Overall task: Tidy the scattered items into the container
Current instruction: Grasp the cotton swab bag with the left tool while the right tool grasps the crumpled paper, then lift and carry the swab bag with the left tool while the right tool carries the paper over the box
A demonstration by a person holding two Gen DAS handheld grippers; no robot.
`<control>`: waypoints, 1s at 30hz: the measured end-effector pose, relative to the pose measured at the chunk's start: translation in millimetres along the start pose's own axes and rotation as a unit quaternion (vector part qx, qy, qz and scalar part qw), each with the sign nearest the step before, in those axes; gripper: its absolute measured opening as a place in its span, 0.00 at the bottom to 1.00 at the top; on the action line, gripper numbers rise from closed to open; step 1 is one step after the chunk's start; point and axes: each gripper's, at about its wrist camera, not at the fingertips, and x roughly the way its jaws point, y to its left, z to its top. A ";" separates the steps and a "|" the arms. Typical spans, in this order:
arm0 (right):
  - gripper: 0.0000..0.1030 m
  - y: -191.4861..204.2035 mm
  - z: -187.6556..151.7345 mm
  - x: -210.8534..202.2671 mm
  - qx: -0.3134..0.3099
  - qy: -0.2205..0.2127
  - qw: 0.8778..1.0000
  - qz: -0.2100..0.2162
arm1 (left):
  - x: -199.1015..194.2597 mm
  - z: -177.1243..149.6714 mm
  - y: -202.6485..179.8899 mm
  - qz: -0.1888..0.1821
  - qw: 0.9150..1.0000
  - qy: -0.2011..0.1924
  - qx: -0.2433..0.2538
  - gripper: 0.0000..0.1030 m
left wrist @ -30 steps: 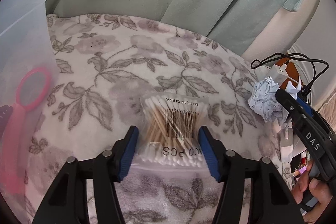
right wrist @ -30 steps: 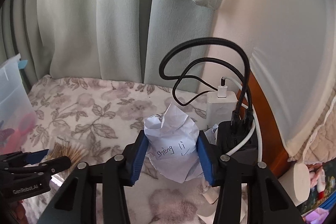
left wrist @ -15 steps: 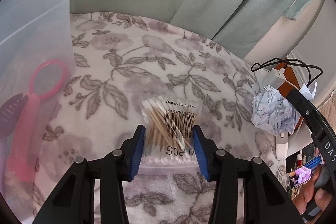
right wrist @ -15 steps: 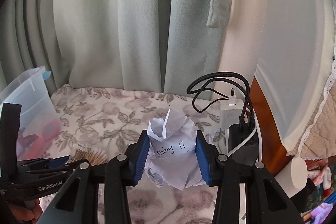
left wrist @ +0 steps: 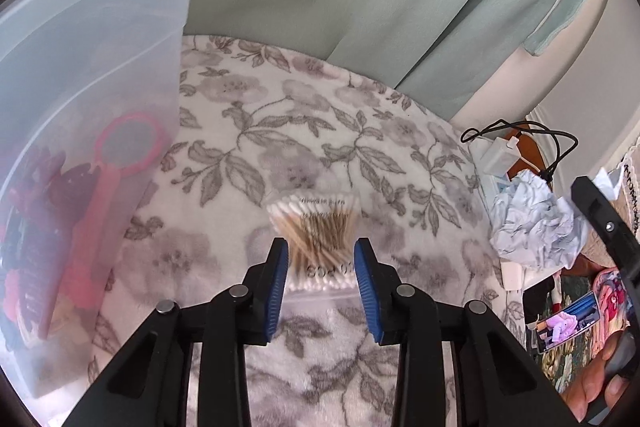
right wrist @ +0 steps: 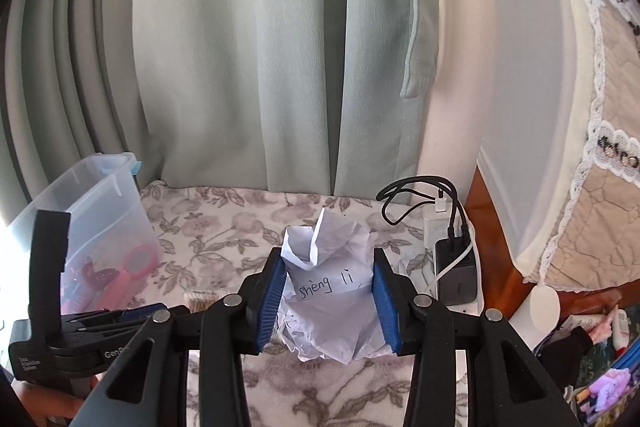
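Note:
A clear bag of cotton swabs [left wrist: 320,227] is pinched between the blue pads of my left gripper [left wrist: 320,267], shut on it just above the floral blanket [left wrist: 304,131]. My right gripper [right wrist: 330,267] is shut on a crumpled white paper ball [right wrist: 332,307] with handwriting on it. In the left wrist view the same paper ball [left wrist: 532,223] hangs at the right. The clear plastic container [left wrist: 100,39] stands close on the left and holds a pink hand mirror [left wrist: 128,143] and dark hair clips. In the right wrist view the container [right wrist: 100,195] is at the left, with the left gripper [right wrist: 120,319] low beside it.
A dark charger block [right wrist: 456,271] and a white charger with black cables [right wrist: 416,195] sit at the blanket's right edge beside a wooden frame [right wrist: 492,227]. Green curtains [right wrist: 260,67] hang behind. A phone [left wrist: 568,319] and a hand [left wrist: 600,379] are at the lower right.
The left pads have closed in on the swab bag and raised it. Both grippers have risen and pulled back, so the container now shows larger on the left. The right gripper keeps its hold on the paper.

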 end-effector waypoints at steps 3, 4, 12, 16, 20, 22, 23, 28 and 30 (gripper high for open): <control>0.44 3.1 -2.1 -5.3 0.001 0.001 1.000 0.002 | 2.6 -2.6 1.3 0.005 1.000 -0.002 -0.003 0.68; 0.44 4.3 -3.0 -6.9 0.002 0.002 1.000 0.002 | 5.4 -2.9 1.1 0.005 1.000 0.000 -0.005 0.68; 0.44 0.3 -8.7 -2.6 0.005 0.011 1.000 0.002 | 41.6 0.4 -9.5 0.024 0.999 0.019 0.009 0.71; 0.44 -5.7 -11.6 3.9 0.010 0.016 1.000 0.002 | 52.7 1.4 -14.6 0.041 0.999 0.019 0.020 0.71; 0.44 -10.4 -15.4 13.0 0.016 0.022 1.000 0.003 | 63.3 2.4 -19.7 0.058 0.998 0.019 0.031 0.74; 0.44 -12.5 -17.4 17.3 0.020 0.026 0.999 0.003 | 67.6 2.0 -23.2 0.069 0.997 0.017 0.039 0.77; 0.44 -13.5 -18.4 18.9 0.022 0.028 0.999 0.004 | 68.8 1.2 -25.8 0.075 0.996 0.015 0.045 0.77; 0.44 -18.1 -22.5 22.6 0.028 0.033 0.999 0.003 | 69.0 -2.7 -30.0 0.088 0.995 0.004 0.054 0.76; 0.44 -19.4 -23.1 21.3 0.031 0.033 0.999 0.002 | 67.3 -3.3 -29.7 0.094 0.994 0.001 0.053 0.70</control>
